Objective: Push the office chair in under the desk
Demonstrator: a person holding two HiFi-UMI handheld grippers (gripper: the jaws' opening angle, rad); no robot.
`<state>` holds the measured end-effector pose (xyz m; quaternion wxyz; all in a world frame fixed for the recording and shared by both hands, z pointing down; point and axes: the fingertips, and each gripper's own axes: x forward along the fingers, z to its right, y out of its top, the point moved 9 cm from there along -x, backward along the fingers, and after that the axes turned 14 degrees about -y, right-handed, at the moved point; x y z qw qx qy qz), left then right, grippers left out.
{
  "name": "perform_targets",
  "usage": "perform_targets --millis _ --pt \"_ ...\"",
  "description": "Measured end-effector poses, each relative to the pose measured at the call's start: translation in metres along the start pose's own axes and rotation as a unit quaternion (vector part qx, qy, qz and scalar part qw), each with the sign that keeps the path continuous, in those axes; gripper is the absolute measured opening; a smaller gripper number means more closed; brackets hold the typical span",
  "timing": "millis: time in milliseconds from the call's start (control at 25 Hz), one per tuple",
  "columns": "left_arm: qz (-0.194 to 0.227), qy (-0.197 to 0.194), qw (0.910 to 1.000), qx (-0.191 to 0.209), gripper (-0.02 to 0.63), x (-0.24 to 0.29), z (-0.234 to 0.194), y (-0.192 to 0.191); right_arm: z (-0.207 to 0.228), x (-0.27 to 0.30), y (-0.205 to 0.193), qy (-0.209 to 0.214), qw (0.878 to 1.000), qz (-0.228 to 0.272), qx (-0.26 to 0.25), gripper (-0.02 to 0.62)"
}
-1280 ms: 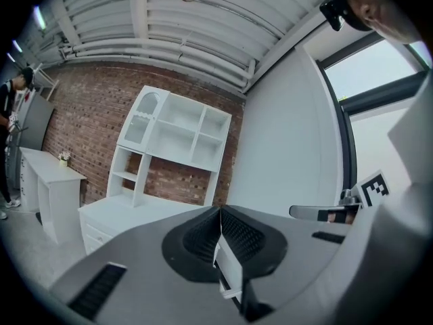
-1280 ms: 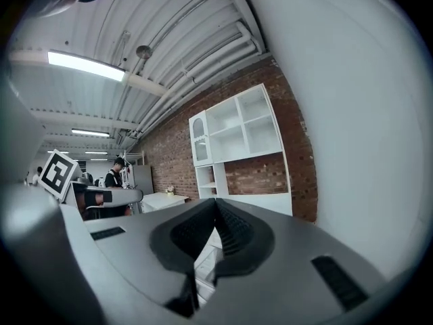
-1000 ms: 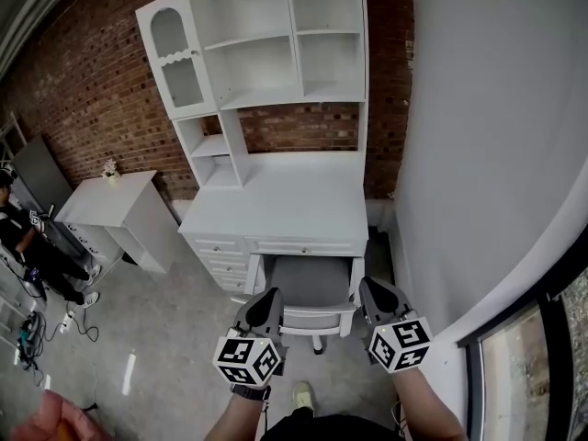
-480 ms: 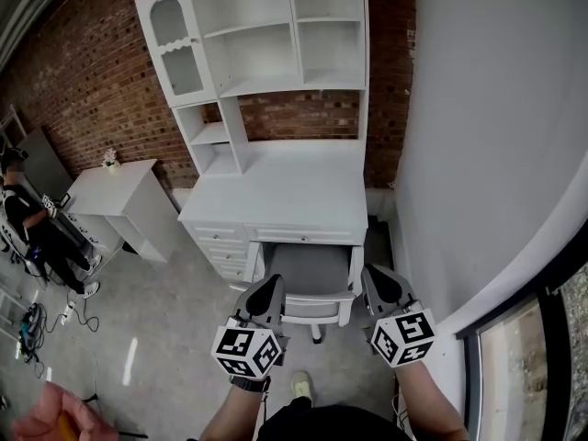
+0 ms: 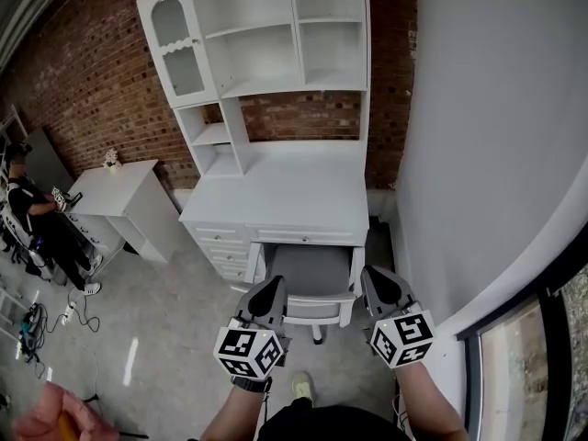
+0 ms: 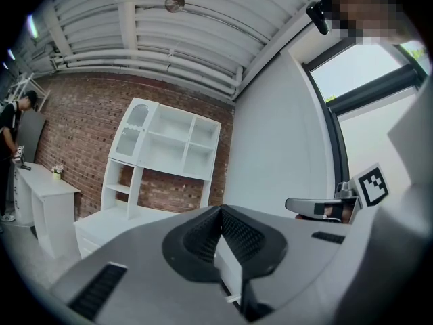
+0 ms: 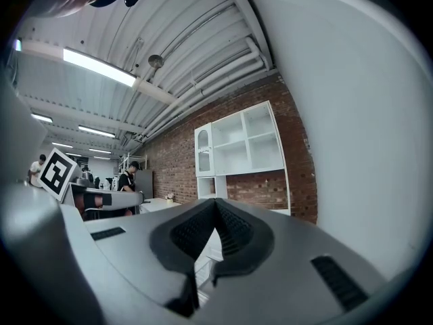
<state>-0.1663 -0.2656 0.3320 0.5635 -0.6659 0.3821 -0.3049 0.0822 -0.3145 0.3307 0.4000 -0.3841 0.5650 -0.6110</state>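
The white desk point(image 5: 294, 196) with its tall hutch point(image 5: 266, 35) stands against the brick wall. The office chair, with a grey seat point(image 5: 308, 269) and a white back point(image 5: 312, 307), sits in the desk's knee gap, its seat partly under the top. My left gripper point(image 5: 272, 288) is shut and empty at the left end of the chair's back. My right gripper point(image 5: 373, 277) is shut and empty just right of the chair's right side. Whether either touches the chair I cannot tell. The left gripper view shows shut jaws point(image 6: 220, 214), and the right gripper view does too point(image 7: 216, 205).
A white side table point(image 5: 110, 196) stands left of the desk, with a person point(image 5: 37, 232) beside it. Cables point(image 5: 37, 324) lie on the floor at the left. A white wall point(image 5: 487, 154) runs close along the right, with a window point(image 5: 551, 366) low down. My shoe point(image 5: 301, 391) is behind the chair.
The chair and both grippers have crept slightly closer to the desk over the last second. The person at the left has shifted position. Both grippers have stayed shut.
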Motion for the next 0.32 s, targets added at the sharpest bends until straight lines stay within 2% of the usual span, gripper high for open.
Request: perform_targets --millis 320 --pt "0.0 -0.001 1.0 0.001 0.006 0.0016 -0.0015 -0.0021 -0.0008 0.0027 -0.0055 0.001 1.0 -0.004 0.0 0.003"
